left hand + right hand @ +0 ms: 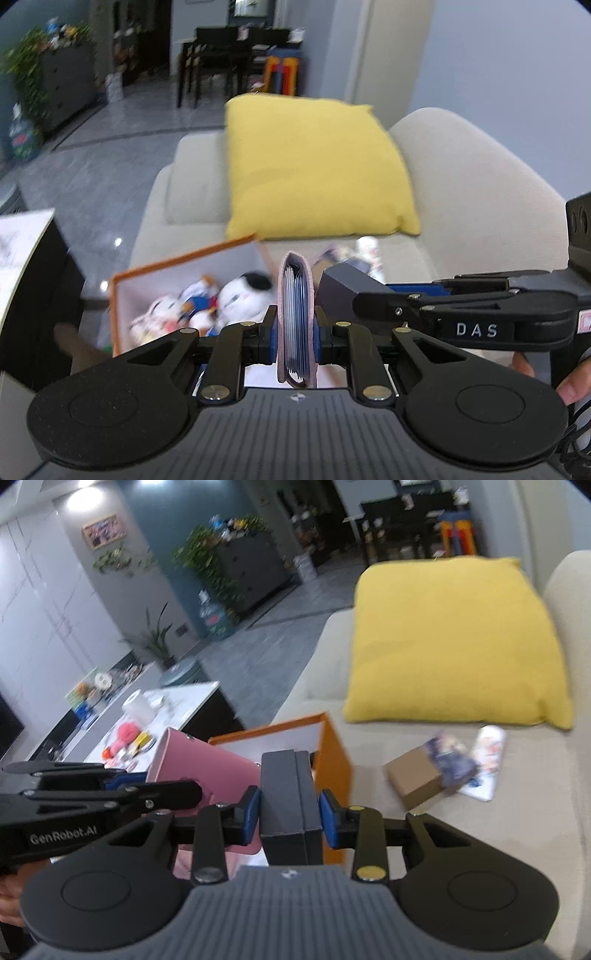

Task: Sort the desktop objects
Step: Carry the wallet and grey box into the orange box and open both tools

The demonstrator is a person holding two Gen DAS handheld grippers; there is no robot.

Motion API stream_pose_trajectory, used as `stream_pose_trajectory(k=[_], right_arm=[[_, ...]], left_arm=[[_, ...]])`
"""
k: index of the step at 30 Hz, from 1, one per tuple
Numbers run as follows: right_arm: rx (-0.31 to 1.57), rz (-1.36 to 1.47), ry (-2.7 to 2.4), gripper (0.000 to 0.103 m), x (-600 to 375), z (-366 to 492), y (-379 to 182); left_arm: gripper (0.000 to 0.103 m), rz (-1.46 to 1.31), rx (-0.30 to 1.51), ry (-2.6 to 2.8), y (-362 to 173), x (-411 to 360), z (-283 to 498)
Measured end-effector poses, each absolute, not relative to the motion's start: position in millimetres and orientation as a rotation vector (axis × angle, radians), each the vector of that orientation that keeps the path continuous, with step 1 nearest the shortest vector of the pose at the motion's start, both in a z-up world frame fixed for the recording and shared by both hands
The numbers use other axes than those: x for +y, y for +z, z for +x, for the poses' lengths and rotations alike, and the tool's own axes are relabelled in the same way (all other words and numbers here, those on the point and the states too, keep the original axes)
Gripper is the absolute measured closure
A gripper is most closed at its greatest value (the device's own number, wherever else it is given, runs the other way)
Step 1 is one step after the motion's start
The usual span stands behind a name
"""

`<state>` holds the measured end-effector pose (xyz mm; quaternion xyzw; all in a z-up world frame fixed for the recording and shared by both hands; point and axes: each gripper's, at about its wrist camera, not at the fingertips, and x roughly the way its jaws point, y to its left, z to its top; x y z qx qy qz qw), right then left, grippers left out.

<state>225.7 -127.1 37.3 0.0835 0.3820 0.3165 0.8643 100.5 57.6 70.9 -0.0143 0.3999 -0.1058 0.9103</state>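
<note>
beige sofa [535,812] with yellow cushion [450,642]; left gripper [295,328] clamps pink wallet [295,295], right gripper [290,808] grey box [288,797].

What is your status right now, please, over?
Left gripper shut on pink card holder. Right gripper shut on dark grey box. Orange storage box ahead on sofa; nothing blocking.

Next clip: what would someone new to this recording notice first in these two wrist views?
The big yellow square cushion leaning on the beige sofa dominates both views. In front of it each gripper carries something: the left gripper clamps a pink card wallet edge-on, and the right gripper grips a dark grey rectangular box. Just below them sits an orange-rimmed storage box with plush toys inside.
</note>
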Motion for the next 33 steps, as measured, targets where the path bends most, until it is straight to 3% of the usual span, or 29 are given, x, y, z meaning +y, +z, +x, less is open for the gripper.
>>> stream_pose_trajectory(k=[12, 33], right_arm=[[1.014, 0.1, 0.714, 0.066, -34.7, 250.2, -12.0], [1.045, 0.177, 0.587, 0.067, 3.9, 249.3, -82.9]], left_arm=[[0.084, -0.082, 0.972, -0.112, 17.3, 127.6, 112.1], [0.082, -0.066, 1.093, -0.02, -57.8, 140.5, 124.1]])
